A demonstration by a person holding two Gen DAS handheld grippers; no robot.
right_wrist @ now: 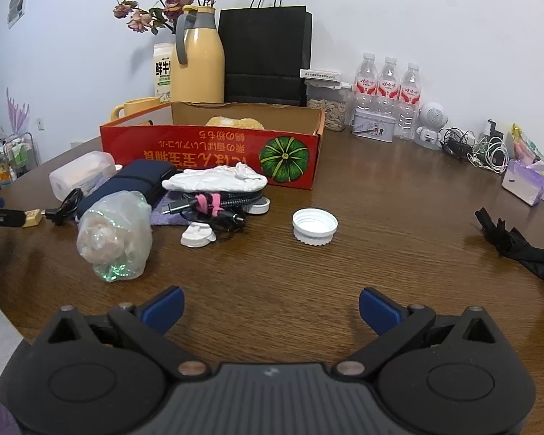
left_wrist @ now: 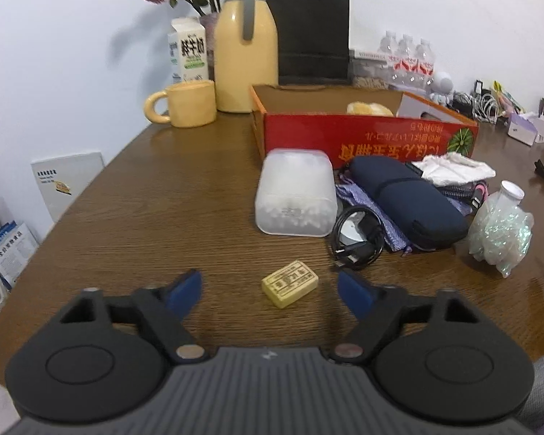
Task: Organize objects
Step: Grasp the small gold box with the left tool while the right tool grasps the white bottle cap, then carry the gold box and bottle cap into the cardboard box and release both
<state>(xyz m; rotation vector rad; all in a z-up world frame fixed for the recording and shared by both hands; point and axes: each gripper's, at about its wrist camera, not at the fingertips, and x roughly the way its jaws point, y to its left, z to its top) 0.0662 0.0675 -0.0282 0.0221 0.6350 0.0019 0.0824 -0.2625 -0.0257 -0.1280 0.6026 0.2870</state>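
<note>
The left hand-held gripper (left_wrist: 270, 291) was part open and held nothing. A small yellow block (left_wrist: 289, 288) lay on the worktop (left_wrist: 163, 195) between its tips, untouched. The right hand-held gripper (right_wrist: 271, 310) was wide open and empty. A white cap (right_wrist: 314, 225) lay past it, and the red box (right_wrist: 214, 152) sat farther back.

Three water bottles (right_wrist: 388, 98) stand far right. One red box (right_wrist: 214, 152), one yellow jug (right_wrist: 197, 69), one yellow mug (left_wrist: 188, 103), one milk carton (left_wrist: 188, 50), one black bag (right_wrist: 266, 54), one white cap (right_wrist: 314, 225).
</note>
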